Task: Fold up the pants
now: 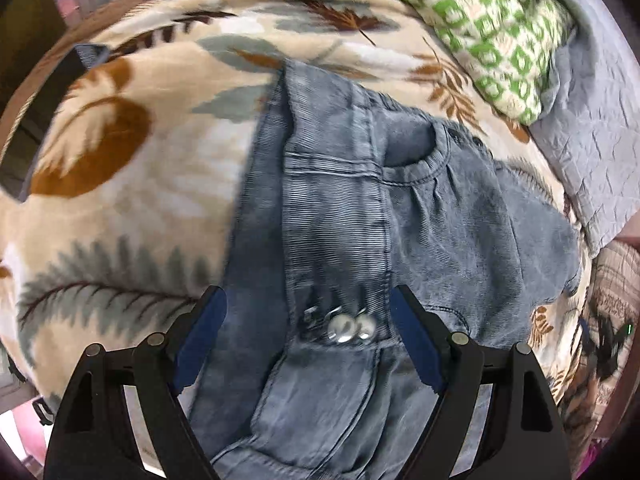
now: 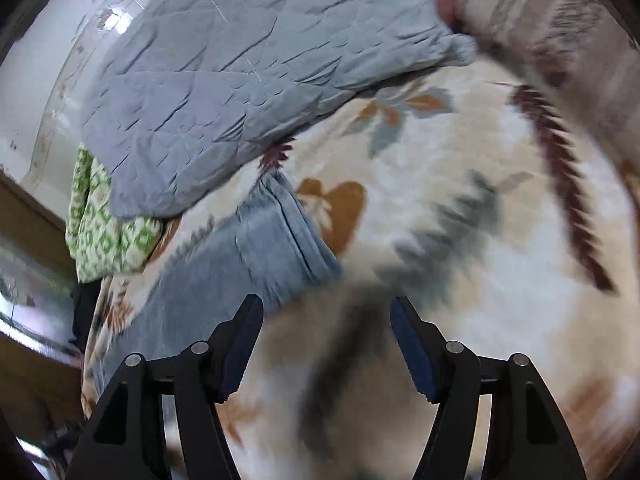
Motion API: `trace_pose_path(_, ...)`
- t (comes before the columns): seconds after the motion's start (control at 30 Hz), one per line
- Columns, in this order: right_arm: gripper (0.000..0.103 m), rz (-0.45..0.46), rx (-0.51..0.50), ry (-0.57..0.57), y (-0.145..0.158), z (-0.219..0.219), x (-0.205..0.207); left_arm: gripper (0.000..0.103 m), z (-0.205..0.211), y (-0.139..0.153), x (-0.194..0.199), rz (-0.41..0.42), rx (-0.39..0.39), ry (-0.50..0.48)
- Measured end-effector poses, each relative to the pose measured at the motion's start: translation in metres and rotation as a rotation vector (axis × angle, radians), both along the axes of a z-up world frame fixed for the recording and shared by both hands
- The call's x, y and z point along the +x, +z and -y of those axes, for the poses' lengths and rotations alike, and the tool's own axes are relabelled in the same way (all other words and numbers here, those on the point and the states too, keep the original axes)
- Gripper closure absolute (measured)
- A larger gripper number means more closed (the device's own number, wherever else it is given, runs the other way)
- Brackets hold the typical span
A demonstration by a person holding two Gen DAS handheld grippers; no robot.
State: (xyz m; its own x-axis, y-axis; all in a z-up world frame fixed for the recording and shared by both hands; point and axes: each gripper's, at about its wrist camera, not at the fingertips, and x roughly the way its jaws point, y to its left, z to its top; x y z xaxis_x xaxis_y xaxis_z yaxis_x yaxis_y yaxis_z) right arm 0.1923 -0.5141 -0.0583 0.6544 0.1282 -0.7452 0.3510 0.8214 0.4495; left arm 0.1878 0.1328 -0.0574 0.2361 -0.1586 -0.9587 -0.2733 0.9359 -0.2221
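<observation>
Denim pants [image 1: 360, 208] lie on the leaf-print blanket [image 1: 132, 184], soft, limp and fairly heavy; best pinched at the thick waistband by the buttons [image 1: 352, 326]. Left gripper [image 1: 308, 300] hangs spread over them, right gripper [image 2: 326, 308] spread over bare blanket. Grey quilt [image 2: 224, 92] and green cloth [image 1: 492, 28] crowd the far edge.

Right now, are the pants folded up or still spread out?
Not neatly folded: the pants lie rumpled on the blanket, waistband buttons showing.
</observation>
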Motion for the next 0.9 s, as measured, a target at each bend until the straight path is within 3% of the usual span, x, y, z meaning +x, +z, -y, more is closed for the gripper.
trace_pose_path(0.1,0.037,-0.037,-0.029,0.006,-0.019,-0.006,0.037,0.019,0.014,-0.003,0.006,0.001,0.034,-0.054)
trace_pose_path(0.17,0.079,-0.085,-0.064,0.097,-0.031,-0.020,0.057,0.019,0.022,-0.001,0.011,0.014,0.057,-0.079)
trace_pose_path(0.2,0.087,-0.096,-0.119,0.154,-0.029,-0.030,0.063,0.019,0.026,0.001,0.013,0.029,0.074,-0.088)
trace_pose_path(0.27,0.087,-0.038,-0.211,0.172,-0.018,-0.039,0.060,0.019,0.031,-0.003,0.018,0.045,0.136,-0.089)
trace_pose_path(0.37,0.086,-0.119,-0.174,0.115,-0.037,-0.019,0.061,0.019,0.030,-0.029,0.027,-0.029,0.158,-0.078)
trace_pose_path(0.4,0.086,-0.105,-0.163,0.121,-0.038,-0.017,0.059,0.018,0.030,-0.032,0.028,-0.022,0.162,-0.072)
trace_pose_path(0.43,0.078,-0.098,-0.165,0.124,-0.035,-0.018,0.058,0.018,0.030,-0.029,0.027,-0.015,0.164,-0.074)
trace_pose_path(0.57,0.070,-0.075,-0.169,0.136,-0.012,-0.013,0.054,0.018,0.014,-0.005,0.027,0.023,0.103,-0.057)
trace_pose_path(0.63,0.049,-0.027,-0.131,0.123,0.000,-0.003,0.055,0.018,-0.004,0.013,0.035,0.065,0.100,-0.014)
trace_pose_path(0.7,0.037,-0.001,-0.107,0.100,0.013,0.006,0.065,0.018,-0.018,0.019,0.051,0.060,0.069,0.018)
trace_pose_path(0.8,0.035,-0.006,-0.080,0.130,0.016,0.002,0.092,0.018,-0.029,0.010,0.077,-0.004,0.019,0.047)
trace_pose_path(0.9,0.035,-0.040,-0.075,0.155,0.007,-0.011,0.124,0.018,-0.032,0.001,0.095,-0.038,0.029,0.046)
